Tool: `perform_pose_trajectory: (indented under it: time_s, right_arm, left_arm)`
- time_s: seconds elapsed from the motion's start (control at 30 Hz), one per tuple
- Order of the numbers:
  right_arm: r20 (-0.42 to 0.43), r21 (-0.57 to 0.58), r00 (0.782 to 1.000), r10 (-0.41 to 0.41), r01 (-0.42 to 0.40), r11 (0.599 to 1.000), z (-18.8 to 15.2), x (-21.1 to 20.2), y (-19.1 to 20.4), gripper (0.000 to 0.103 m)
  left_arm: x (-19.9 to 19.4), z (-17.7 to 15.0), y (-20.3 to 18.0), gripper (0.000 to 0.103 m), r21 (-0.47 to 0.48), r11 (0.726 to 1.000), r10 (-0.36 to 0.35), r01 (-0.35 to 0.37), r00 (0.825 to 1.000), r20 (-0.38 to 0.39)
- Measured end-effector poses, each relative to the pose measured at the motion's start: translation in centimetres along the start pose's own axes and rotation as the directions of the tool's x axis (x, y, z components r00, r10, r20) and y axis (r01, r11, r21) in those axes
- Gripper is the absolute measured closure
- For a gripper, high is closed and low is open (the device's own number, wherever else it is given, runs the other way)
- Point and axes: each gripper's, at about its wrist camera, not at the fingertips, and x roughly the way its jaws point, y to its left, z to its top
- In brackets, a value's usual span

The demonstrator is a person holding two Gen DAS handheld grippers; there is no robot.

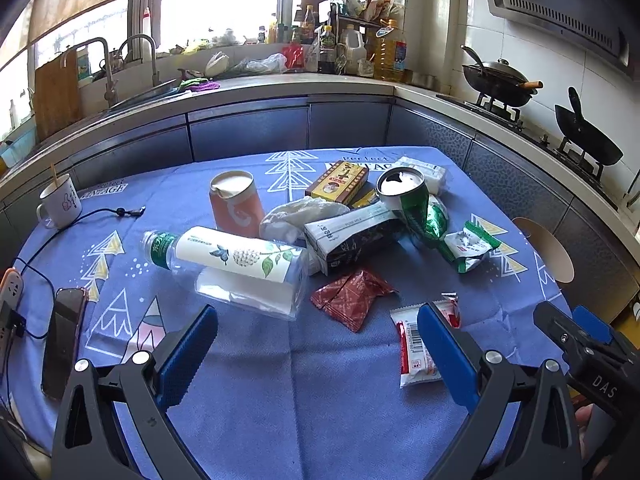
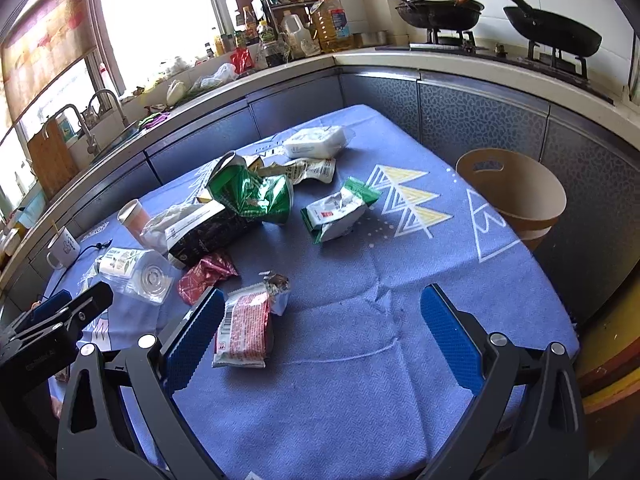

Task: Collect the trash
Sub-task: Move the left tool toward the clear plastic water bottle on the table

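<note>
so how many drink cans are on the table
2: an upright orange can behind the lying plastic bottle, and a crushed green can leaning on the dark carton. Others may hide under the pile.

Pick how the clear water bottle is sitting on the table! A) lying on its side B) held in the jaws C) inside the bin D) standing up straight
A: the water bottle lies on its side on the blue tablecloth, cap pointing toward the white mug.
</note>
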Motion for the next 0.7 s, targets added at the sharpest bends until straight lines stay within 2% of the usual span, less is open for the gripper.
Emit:
perform_pose_trajectory:
  time_s: [0.2, 0.37, 0.47, 0.6, 0.7]
  right_arm:
    - [0.043, -0.016, 0.999, -0.014, 0.014, 1.0, 1.0, -0.7, 0.2, 0.006]
    - [0.094, -0.001, 0.996, 0.001, -0.001, 1.0, 2.1, -1.5, -0.2, 0.006]
    - [0.166, -0.005, 0.986, 0.011, -0.01, 1.0, 2.9, -2.5, -0.1, 0.006]
    - [0.274, -0.021, 0.961, 0.04, -0.035, 0.999, 3.9, -3.7, 0.3, 0.006]
    - [0.281, -0.024, 0.955, 0.096, -0.093, 0.995, 4.2, -3.5, 0.6, 0.006]
  left_arm:
    - [-0.2, 1.7, 1.1, 0.004, -0.006, 1.0, 0.017, -0.017, 0.998, 0.056]
    - [0.2, 3.2, 4.0, 0.004, -0.031, 0.996, 0.09, -0.087, 0.992, 0.093]
    - [0.5, 3.6, 6.7, 0.004, -0.065, 0.989, 0.138, -0.132, 0.986, 0.094]
    - [0.6, 3.3, 9.8, 0.004, -0.104, 0.981, 0.175, -0.165, 0.98, 0.094]
    - [0.8, 2.8, 11.0, 0.004, -0.124, 0.977, 0.188, -0.176, 0.977, 0.098]
